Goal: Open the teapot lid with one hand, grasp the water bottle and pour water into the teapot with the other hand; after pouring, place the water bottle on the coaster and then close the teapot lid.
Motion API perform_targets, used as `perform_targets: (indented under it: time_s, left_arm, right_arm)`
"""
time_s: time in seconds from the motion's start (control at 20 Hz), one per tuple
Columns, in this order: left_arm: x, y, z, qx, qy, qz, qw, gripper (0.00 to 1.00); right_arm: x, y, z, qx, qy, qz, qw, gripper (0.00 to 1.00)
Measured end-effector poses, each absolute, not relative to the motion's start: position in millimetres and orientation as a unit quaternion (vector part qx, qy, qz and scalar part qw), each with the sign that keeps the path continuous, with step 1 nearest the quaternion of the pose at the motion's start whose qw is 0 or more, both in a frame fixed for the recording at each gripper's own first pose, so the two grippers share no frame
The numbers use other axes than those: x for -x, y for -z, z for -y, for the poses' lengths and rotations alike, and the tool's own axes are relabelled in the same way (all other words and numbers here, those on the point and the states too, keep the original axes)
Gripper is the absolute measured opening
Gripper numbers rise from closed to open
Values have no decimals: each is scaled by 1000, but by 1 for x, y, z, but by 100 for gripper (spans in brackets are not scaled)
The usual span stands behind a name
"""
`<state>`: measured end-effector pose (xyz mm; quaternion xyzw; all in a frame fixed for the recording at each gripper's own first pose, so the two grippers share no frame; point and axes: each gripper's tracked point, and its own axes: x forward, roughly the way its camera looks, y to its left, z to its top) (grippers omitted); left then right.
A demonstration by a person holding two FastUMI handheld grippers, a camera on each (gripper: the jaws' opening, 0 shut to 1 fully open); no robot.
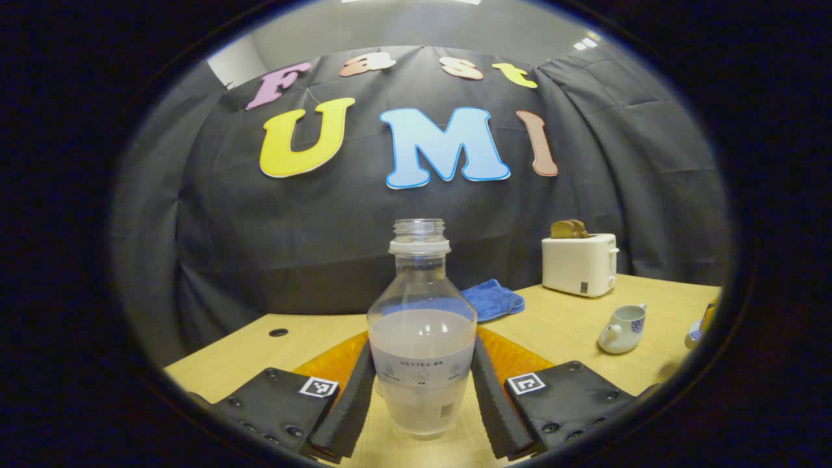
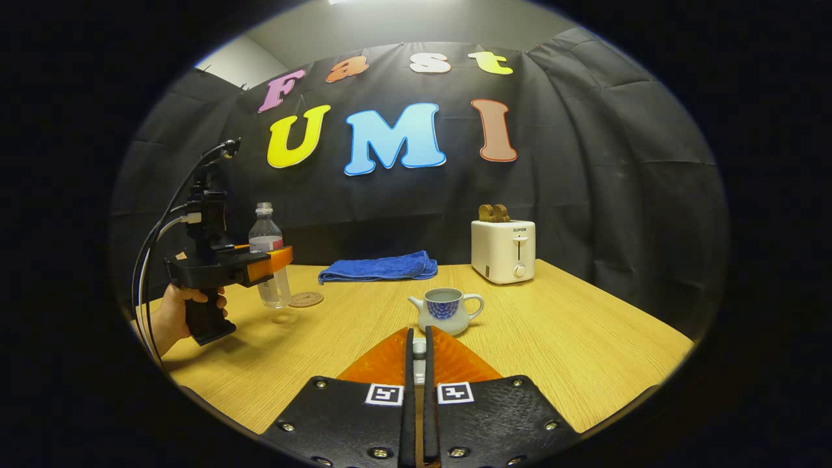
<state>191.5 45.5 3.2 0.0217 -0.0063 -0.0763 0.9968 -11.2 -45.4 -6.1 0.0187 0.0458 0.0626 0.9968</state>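
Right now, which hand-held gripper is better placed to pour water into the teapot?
Left. Its hand-held gripper already has the bottle between its fingers, while the right one is shut on the lid.

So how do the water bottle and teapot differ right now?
The water bottle is tall, clear, and clamped in the left gripper; the teapot is squat, white with blue, standing free on the table. Both are open on top; the right gripper holds the lid.
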Motion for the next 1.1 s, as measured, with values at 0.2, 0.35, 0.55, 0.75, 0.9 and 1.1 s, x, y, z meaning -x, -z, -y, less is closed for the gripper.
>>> perform_targets:
  time_s: [0.2,0.35,0.55,0.75,0.9,1.1]
  left_arm:
    - [-222,0,-60,-23,67,10,997,86]
    - [-245,0,-73,-4,56,-8,998,86]
    - [-267,12,-76,-1,49,-18,999,86]
    - [-275,10,-77,-1,47,-10,999,86]
    - [-275,11,-79,-2,44,-11,999,87]
    - [-269,15,-79,-2,40,-24,999,100]
  right_arm:
    - [8,11,52,-18,-55,-50,997,5]
    - [2,15,55,-22,-53,-56,997,5]
    - [-3,17,57,-15,-50,-57,997,5]
    - [-4,16,58,-16,-46,-60,997,5]
    - [-4,17,57,-15,-46,-61,997,5]
    - [-5,17,56,-13,-48,-60,997,5]
